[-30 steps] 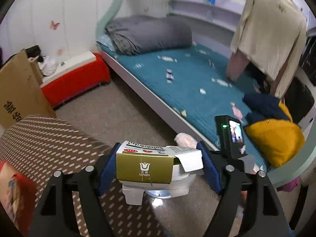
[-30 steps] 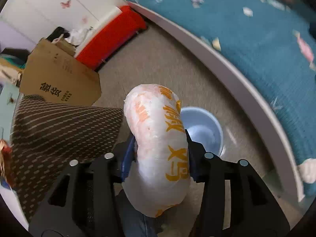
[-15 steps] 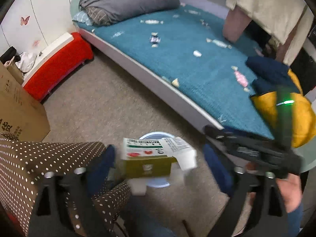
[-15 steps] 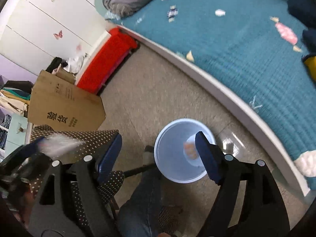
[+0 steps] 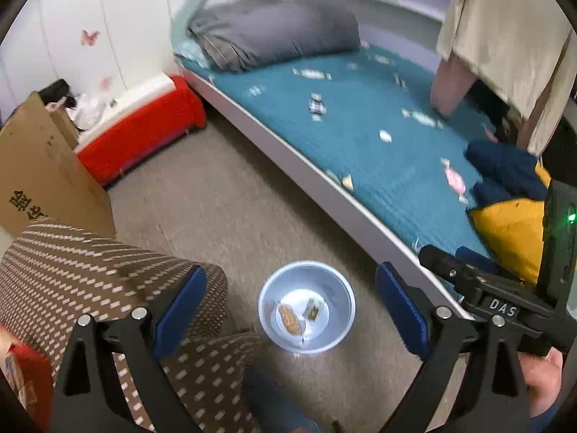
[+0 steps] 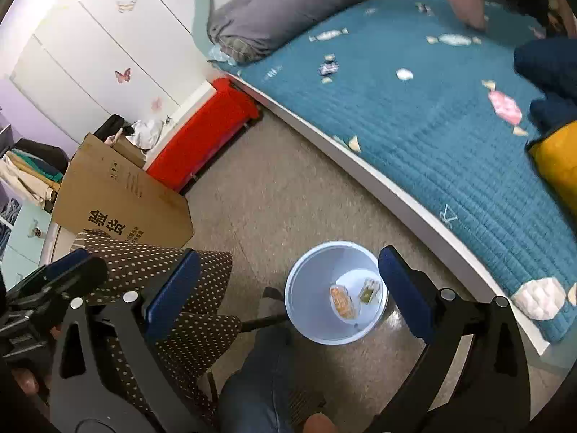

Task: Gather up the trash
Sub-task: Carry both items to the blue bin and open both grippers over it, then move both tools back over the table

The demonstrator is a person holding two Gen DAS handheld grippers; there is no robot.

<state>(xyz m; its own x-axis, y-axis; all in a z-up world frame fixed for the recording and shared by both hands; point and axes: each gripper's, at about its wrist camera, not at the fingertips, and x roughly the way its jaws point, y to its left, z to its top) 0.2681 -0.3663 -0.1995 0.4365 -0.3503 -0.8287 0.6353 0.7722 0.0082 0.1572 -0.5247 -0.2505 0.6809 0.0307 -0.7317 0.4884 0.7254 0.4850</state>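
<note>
Left gripper (image 5: 290, 305) gapes empty; right gripper (image 6: 288, 288), jaws opening, holds nothing; only its view shows clothes (image 6: 25, 169) at far left, beyond the bin (image 6: 310, 310)

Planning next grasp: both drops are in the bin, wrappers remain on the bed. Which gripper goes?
Probably right. The right gripper, jaws opening and empty, sits nearer the bed and its pink wrapper; the left gripper hangs beside the chair.

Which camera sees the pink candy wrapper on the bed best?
The right wrist view: the pink candy wrapper looks bigger and clearer there, on the teal bedspread. The left wrist view shows it smaller and blurrier.
</note>
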